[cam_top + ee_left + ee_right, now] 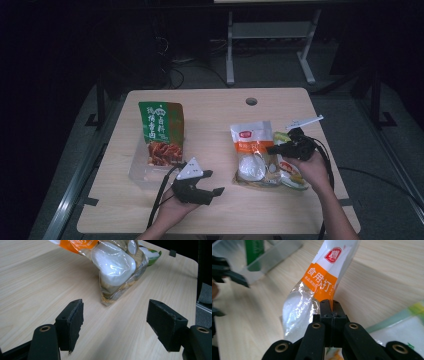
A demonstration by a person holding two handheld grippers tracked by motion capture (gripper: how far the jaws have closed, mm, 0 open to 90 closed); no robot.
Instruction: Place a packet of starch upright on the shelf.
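An orange-and-white bag (252,150) holding a white powder lump lies right of the table's middle. My right gripper (272,149) comes at it from the right. In the right gripper view the jaws of that gripper (331,307) are pressed together on the bag's (322,280) edge, just below the orange band. My left gripper (212,182) rests low near the front edge, left of the bag, pointing right. Its jaws (115,327) stand wide apart with bare tabletop between them, and the bag (113,265) lies a short way beyond.
A green snack bag (161,132) stands upright in a clear plastic box (145,170) at the left. A green-and-white packet (292,175) lies under my right hand, partly beneath the orange bag. A white strip (305,121) lies behind it. A cable hole (251,101) marks the far edge.
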